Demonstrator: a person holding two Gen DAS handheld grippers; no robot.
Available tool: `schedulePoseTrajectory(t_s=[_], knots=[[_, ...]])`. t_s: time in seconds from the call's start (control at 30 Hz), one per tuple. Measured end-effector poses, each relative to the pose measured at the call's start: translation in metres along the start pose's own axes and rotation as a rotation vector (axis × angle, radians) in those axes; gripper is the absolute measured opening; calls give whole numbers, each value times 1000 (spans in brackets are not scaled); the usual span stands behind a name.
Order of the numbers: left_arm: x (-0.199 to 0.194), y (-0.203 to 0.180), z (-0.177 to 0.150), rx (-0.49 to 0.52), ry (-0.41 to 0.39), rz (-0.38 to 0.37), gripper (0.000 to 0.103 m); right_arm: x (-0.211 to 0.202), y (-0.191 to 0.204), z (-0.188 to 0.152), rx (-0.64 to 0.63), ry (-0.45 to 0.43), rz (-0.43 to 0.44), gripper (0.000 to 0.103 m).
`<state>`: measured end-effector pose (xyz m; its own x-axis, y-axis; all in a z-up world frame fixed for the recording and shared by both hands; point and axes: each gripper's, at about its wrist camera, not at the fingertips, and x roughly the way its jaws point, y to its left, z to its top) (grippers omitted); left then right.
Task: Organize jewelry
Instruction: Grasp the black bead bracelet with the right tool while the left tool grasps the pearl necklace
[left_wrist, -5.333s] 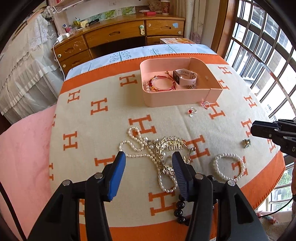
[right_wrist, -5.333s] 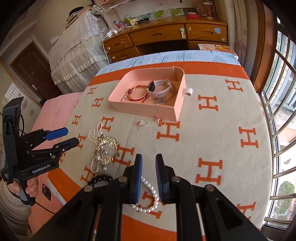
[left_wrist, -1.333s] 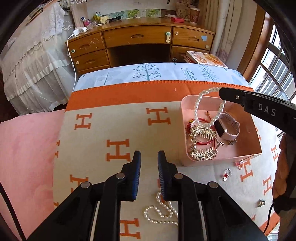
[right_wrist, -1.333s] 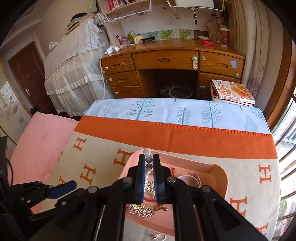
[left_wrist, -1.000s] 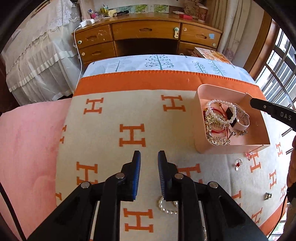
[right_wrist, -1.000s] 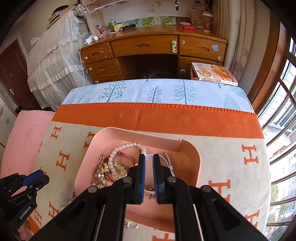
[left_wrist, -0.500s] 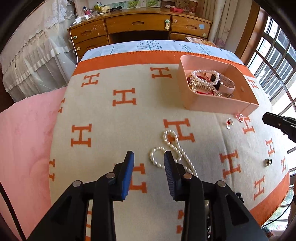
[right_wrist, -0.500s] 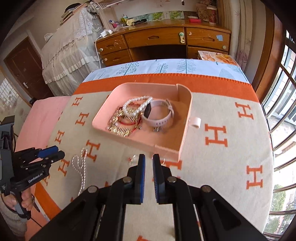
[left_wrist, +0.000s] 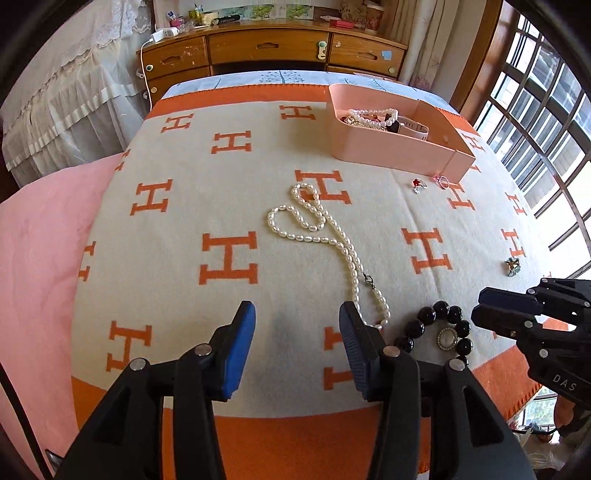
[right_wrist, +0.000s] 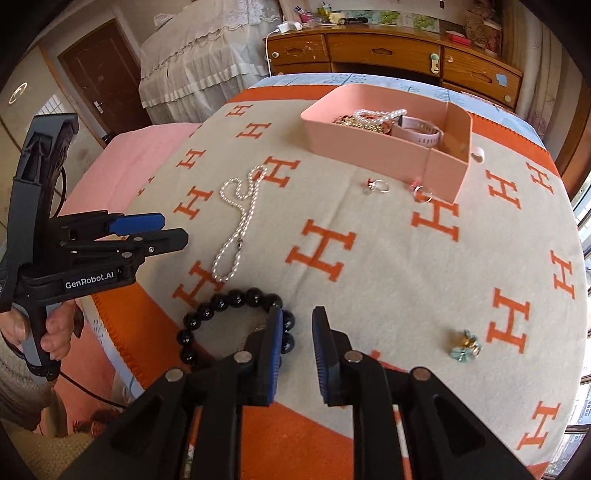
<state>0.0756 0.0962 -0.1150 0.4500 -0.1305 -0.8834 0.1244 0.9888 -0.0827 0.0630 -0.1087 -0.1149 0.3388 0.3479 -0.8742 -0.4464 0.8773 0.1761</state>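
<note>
A pink tray (left_wrist: 391, 149) (right_wrist: 373, 155) at the far side holds a pearl bracelet (left_wrist: 373, 112), a gold hair comb and a pink watch (right_wrist: 419, 134). A long pearl necklace (left_wrist: 325, 236) (right_wrist: 236, 218) lies loose on the blanket. A black bead bracelet (left_wrist: 436, 328) (right_wrist: 225, 306) lies near the front edge. My left gripper (left_wrist: 297, 343) is open and empty, its right finger by the necklace's near end. My right gripper (right_wrist: 297, 339) is slightly open and empty, just right of the black beads. Two rings (right_wrist: 376, 186) (right_wrist: 421, 194) lie before the tray.
A small gold and green brooch (right_wrist: 463, 347) (left_wrist: 512, 266) lies on the right of the blanket. The table carries a beige blanket with orange H marks (left_wrist: 229, 258). A wooden desk (left_wrist: 273, 48) and a bed stand behind; windows are on the right.
The pearl bracelet went into the tray and my right gripper pulled back to the front edge by the black beads. My left gripper opened wide and drew back near the necklace's end.
</note>
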Motion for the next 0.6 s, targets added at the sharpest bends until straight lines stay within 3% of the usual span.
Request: schedulePoseTrajectory(t_s=[0.1,0.3,0.6], knots=[[1,1,-5,-14,-14,-8,56,10,2,0,-12,16,-24,17],[6,6,-13,-51,-19,-43,56,23,8,1,-38,41,-29,17],[15,6,-16,-91,-15,-76,56,24,16,-2,-84,1,-79,15]])
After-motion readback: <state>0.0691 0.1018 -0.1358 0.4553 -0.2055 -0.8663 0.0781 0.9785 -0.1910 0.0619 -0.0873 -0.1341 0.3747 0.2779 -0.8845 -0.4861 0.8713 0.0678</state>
